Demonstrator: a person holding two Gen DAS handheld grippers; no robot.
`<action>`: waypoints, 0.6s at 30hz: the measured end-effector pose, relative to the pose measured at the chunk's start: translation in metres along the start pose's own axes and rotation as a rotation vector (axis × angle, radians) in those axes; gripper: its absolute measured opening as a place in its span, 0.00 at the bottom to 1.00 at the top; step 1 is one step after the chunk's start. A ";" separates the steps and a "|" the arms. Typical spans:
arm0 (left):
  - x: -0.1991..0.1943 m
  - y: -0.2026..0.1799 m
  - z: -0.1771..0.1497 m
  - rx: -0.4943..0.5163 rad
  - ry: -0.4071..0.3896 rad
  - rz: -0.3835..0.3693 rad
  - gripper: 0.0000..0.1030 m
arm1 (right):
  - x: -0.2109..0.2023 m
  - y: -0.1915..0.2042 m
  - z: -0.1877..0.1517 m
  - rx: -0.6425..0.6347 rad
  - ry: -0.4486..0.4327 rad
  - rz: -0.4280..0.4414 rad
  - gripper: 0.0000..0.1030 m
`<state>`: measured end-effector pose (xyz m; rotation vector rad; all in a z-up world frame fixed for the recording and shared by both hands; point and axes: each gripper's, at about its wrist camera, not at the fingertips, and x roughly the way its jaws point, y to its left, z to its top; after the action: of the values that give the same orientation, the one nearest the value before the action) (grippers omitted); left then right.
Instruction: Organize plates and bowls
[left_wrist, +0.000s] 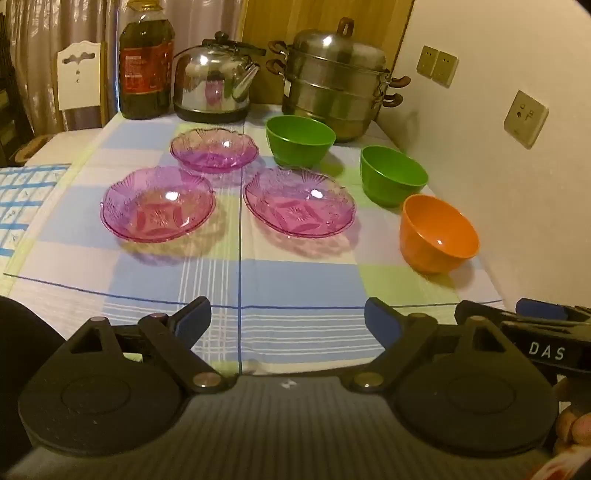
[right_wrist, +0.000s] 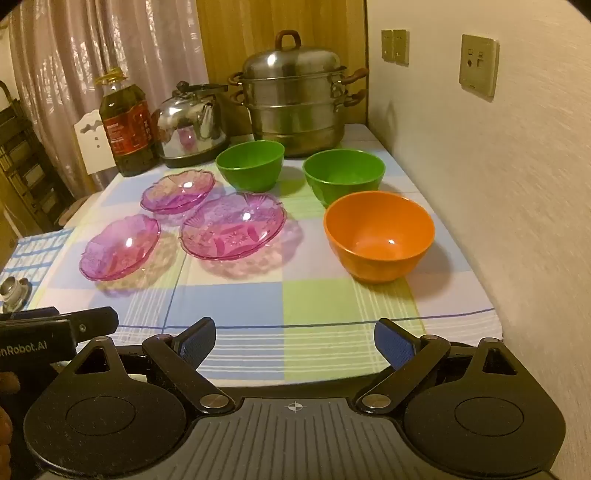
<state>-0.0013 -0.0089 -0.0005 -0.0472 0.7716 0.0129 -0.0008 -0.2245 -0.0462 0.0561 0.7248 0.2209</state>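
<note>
Along the back of your table sits a big oil bottle (left_wrist: 146, 62) on the left, a shiny kettle (left_wrist: 214, 85) just beside it, and a stacked steel steamer pot (left_wrist: 334, 79) on the right, lid on. Under it all lies a checked tablecloth (left_wrist: 258, 280) in blue, green and white. On the wall to your right you have sockets (right_wrist: 478, 64). Past the table's left edge there's a white chair back (left_wrist: 79, 75) against the curtain (right_wrist: 110, 40), and what looks like a dark shelf (right_wrist: 26, 166), hard to make out.
</note>
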 end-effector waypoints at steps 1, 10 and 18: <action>-0.001 -0.006 -0.002 0.008 -0.008 0.008 0.86 | 0.000 0.000 0.000 -0.003 -0.001 -0.003 0.90; 0.000 0.014 0.001 -0.099 0.023 -0.076 0.85 | 0.001 0.001 0.000 -0.007 0.004 -0.007 0.90; 0.001 0.013 0.002 -0.095 0.028 -0.072 0.85 | 0.001 0.000 -0.001 -0.007 0.003 -0.007 0.90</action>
<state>0.0003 0.0043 -0.0003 -0.1658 0.7965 -0.0200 -0.0005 -0.2246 -0.0474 0.0469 0.7269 0.2172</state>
